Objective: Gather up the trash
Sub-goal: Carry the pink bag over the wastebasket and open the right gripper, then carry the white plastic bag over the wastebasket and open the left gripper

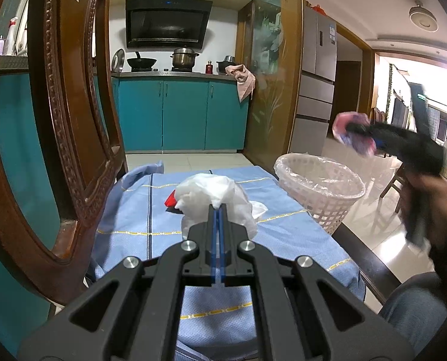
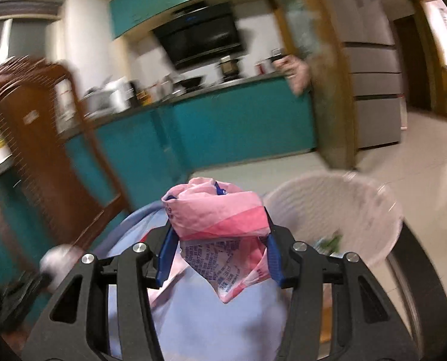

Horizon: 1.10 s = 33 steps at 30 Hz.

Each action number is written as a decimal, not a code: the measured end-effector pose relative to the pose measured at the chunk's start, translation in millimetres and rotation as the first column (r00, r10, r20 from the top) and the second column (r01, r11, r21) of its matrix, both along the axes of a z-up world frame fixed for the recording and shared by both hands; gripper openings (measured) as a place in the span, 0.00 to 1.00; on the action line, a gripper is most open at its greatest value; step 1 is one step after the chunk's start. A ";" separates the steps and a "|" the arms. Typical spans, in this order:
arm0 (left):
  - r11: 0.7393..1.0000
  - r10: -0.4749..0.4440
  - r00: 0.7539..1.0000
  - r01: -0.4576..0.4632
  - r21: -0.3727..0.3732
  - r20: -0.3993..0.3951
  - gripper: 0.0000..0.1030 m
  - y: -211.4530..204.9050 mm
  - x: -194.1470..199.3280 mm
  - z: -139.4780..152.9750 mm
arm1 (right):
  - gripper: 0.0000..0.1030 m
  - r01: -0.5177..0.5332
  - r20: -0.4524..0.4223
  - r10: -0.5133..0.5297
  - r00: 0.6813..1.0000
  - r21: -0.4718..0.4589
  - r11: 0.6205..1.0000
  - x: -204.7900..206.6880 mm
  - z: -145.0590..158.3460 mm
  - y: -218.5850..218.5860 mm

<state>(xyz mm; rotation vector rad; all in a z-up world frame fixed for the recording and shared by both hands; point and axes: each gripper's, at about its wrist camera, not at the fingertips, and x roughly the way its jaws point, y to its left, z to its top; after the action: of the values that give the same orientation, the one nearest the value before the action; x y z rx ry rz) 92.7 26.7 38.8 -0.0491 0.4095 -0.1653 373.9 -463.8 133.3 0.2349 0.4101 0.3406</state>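
Observation:
My left gripper (image 1: pixel 218 207) is shut on a crumpled white plastic bag (image 1: pixel 214 195) and holds it over the blue tablecloth (image 1: pixel 133 210). A red scrap (image 1: pixel 170 200) lies behind the bag. My right gripper (image 2: pixel 220 234) is shut on a pink printed wrapper (image 2: pixel 217 219). In the left wrist view the right gripper (image 1: pixel 355 128) holds the wrapper (image 1: pixel 342 123) in the air above and right of the white lined trash basket (image 1: pixel 319 186). The basket also shows in the right wrist view (image 2: pixel 343 210), blurred, to the gripper's right.
A carved wooden chair back (image 1: pixel 70 120) stands close on the left. The table's dark edge (image 1: pixel 364 258) runs along the right. Teal kitchen cabinets (image 1: pixel 178 114) and a grey fridge (image 1: pixel 316 75) stand behind. Tiled floor (image 1: pixel 382 234) lies to the right.

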 end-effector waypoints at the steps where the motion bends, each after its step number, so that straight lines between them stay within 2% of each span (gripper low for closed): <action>1: 1.000 0.000 1.000 0.000 0.002 -0.005 0.02 -1.5 0.1 -0.6 | 0.58 0.036 -0.016 -0.036 0.999 -0.006 0.999 22.1 -5.8 -7.1; 3: 1.000 0.001 1.000 -0.001 0.014 -0.021 0.02 -2.4 2.2 -3.6 | 0.71 0.084 -0.075 -0.086 0.993 -0.033 0.996 52.1 -26.0 -15.0; 5: 1.000 0.002 1.000 -0.001 0.019 -0.030 0.02 -2.6 3.6 -4.8 | 0.71 0.109 -0.177 -0.112 0.978 -0.028 0.994 65.4 -48.7 -21.2; 6: 1.000 0.002 0.999 -0.001 0.022 -0.033 0.02 -2.7 3.9 -5.2 | 0.71 0.104 -0.216 -0.099 0.971 0.013 0.994 60.3 -56.7 -23.8; 9: 1.000 -0.001 0.999 0.002 0.027 -0.038 0.02 -4.4 3.8 -5.3 | 0.73 0.084 -0.203 -0.063 0.977 0.095 0.992 14.8 -57.8 -24.5; 11: 0.999 -0.008 0.999 0.009 0.033 -0.051 0.02 -7.3 5.4 -6.5 | 0.75 0.059 -0.164 -0.032 0.986 0.166 0.984 -32.2 -51.0 -29.2; 13: 0.999 -0.020 0.998 0.022 0.037 -0.057 0.02 -10.9 5.7 -6.7 | 0.86 0.092 -0.114 -0.068 0.991 0.217 0.972 -73.8 -48.9 -37.5; 15: 0.998 -0.043 0.997 0.046 0.040 -0.062 0.02 -17.0 7.0 -5.3 | 0.88 0.125 -0.099 -0.100 0.990 0.281 0.952 -110.0 -51.4 -48.5; 17: 0.996 -0.089 0.994 0.089 0.005 -0.068 0.02 -25.8 12.4 1.3 | 0.90 0.138 -0.078 -0.120 0.990 0.309 0.941 -131.6 -52.9 -56.7; 18: 0.993 -0.118 0.991 0.117 -0.019 -0.064 0.02 -33.2 16.9 7.6 | 0.90 0.142 -0.061 -0.130 0.990 0.316 0.938 -135.3 -51.4 -60.9; 20: 0.986 -0.168 0.985 0.167 -0.020 -0.046 0.02 -55.2 28.8 20.9 | 0.91 0.172 -0.029 -0.172 0.985 0.325 0.930 -140.4 -49.6 -70.2; 23: 0.957 -0.289 0.957 0.289 -0.016 -0.013 0.02 -112.9 66.8 53.9 | 0.91 0.221 -0.074 -0.209 0.975 0.388 0.895 -130.3 -58.1 -83.2; 26: 0.931 -0.365 0.931 0.365 -0.001 0.017 0.03 -169.9 110.8 82.8 | 0.91 0.213 -0.080 -0.197 0.977 0.382 0.899 -126.2 -59.7 -79.1; 28: 0.928 -0.373 0.927 0.372 0.028 0.032 0.09 -199.2 137.3 92.5 | 0.91 0.194 -0.061 -0.184 0.981 0.365 0.911 -129.1 -54.8 -75.4; 29: 0.930 -0.364 0.931 0.364 0.059 -0.006 0.41 -217.0 158.3 90.9 | 0.91 0.190 -0.057 -0.182 0.982 0.356 0.915 -129.5 -52.8 -72.5; 30: 0.937 -0.341 0.939 0.343 0.066 -0.050 0.81 -224.8 171.0 85.1 | 0.91 0.186 -0.057 -0.178 0.982 0.348 0.919 -129.2 -52.5 -71.5; 31: 0.949 -0.300 0.950 0.306 0.073 -0.083 0.87 -227.4 180.8 76.2 | 0.91 0.178 -0.060 -0.168 0.984 0.340 0.923 -127.4 -52.6 -70.3; 33: 0.960 -0.250 0.960 0.262 0.096 -0.124 0.86 -219.7 182.4 56.9 | 0.91 0.161 -0.064 -0.148 0.987 0.318 0.934 -126.9 -51.7 -66.3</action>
<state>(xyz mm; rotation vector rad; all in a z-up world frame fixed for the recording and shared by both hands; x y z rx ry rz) 275.1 -193.0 95.7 0.1059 0.5349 -0.3966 247.0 -530.1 81.6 0.5917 0.3698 0.2466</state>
